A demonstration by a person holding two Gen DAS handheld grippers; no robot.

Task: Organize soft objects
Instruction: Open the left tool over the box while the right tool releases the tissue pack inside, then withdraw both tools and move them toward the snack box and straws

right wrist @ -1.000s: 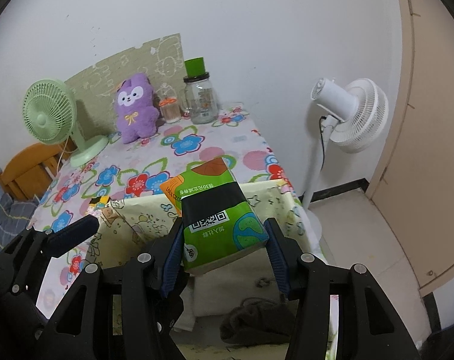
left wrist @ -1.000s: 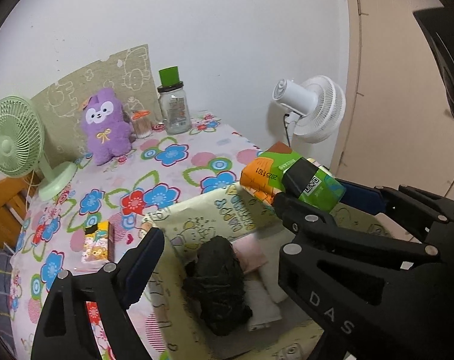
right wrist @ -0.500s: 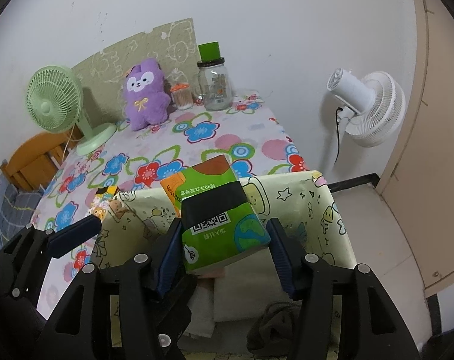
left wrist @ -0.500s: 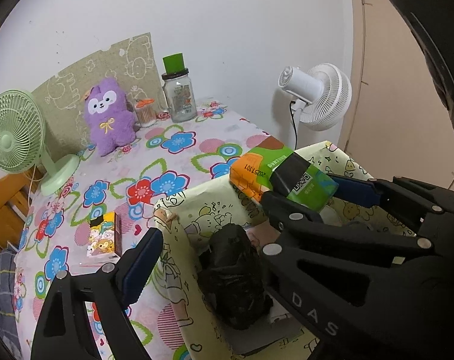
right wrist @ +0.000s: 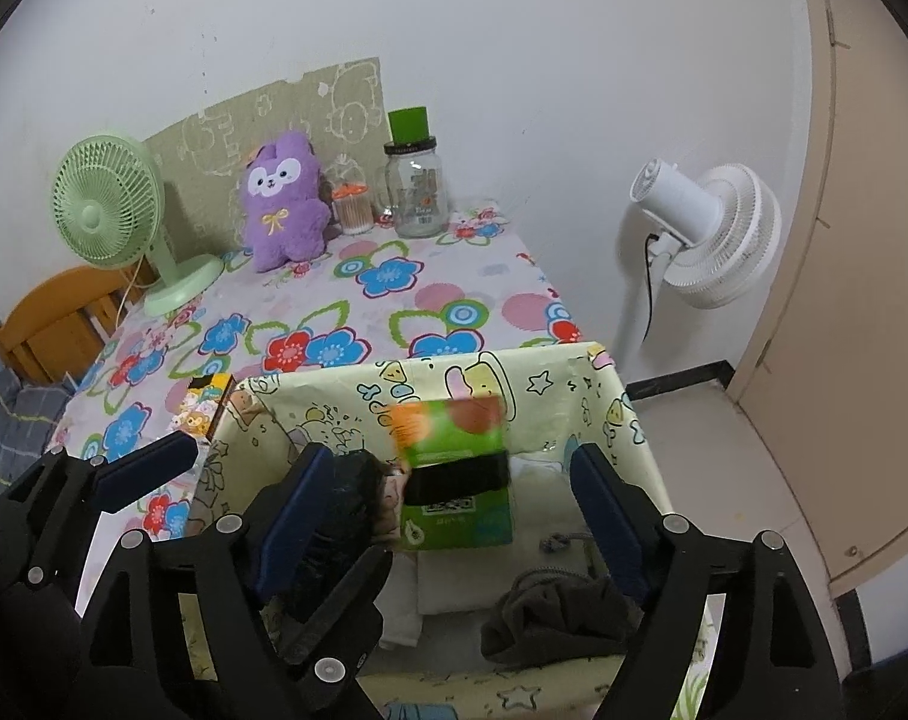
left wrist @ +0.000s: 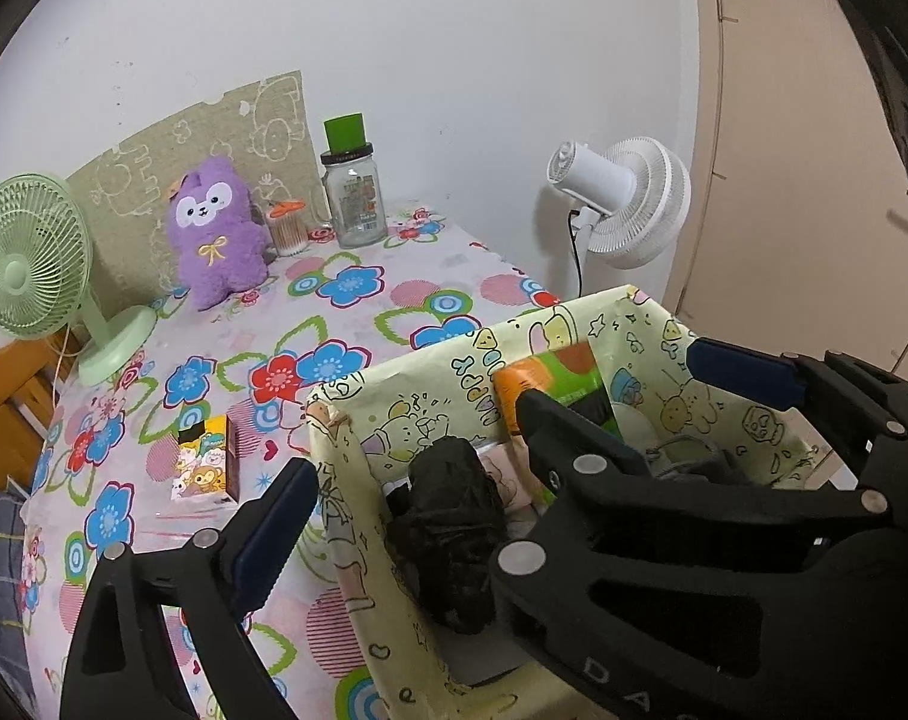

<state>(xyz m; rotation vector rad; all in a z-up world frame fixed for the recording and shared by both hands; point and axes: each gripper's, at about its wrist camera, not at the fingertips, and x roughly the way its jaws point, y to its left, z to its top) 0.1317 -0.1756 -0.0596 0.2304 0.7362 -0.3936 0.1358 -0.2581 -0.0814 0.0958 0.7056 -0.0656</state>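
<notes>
Right tongs point(right wrist: 448, 516) gaped wide around the green tissue pack point(right wrist: 454, 474) in the box point(right wrist: 628, 420), left tongs point(left wrist: 502, 438) open too, black bundle point(left wrist: 448, 534) crowding at 9 o'clock.

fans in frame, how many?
2. The green desk fan stands on the table's far-left corner, beside the purple plush. The white fan stands on a pole on the floor, right of the table. Others may be out of frame.
</notes>
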